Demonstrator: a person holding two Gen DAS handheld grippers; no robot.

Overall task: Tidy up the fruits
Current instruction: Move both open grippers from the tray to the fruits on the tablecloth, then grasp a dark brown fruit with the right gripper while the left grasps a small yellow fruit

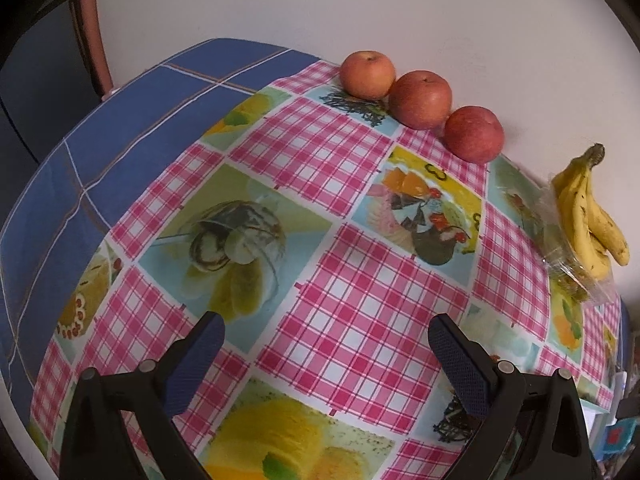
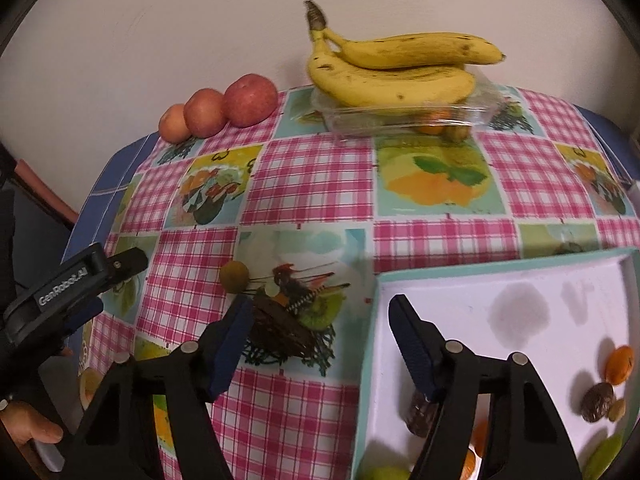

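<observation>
Three red apples [image 1: 420,98] stand in a row against the wall at the back of the table; the right wrist view shows these apples [image 2: 218,110] at the far left. A bunch of bananas [image 2: 392,72] lies on a clear plastic container [image 2: 412,118], and from the left wrist view the bananas [image 1: 588,216] are at the far right. A white tray with a teal rim [image 2: 500,264] holds several small fruits, among them an orange one [image 2: 619,364]. My left gripper [image 1: 326,322] is open over bare tablecloth. My right gripper [image 2: 320,304] is open, straddling the tray's left edge, nothing between its fingers.
A pink checked tablecloth [image 1: 360,300] with printed fruit pictures covers the table, over a blue cloth [image 1: 120,140]. The wall runs along the back edge. The left gripper [image 2: 120,284] and a person's hand [image 2: 36,428] show at the left of the right wrist view.
</observation>
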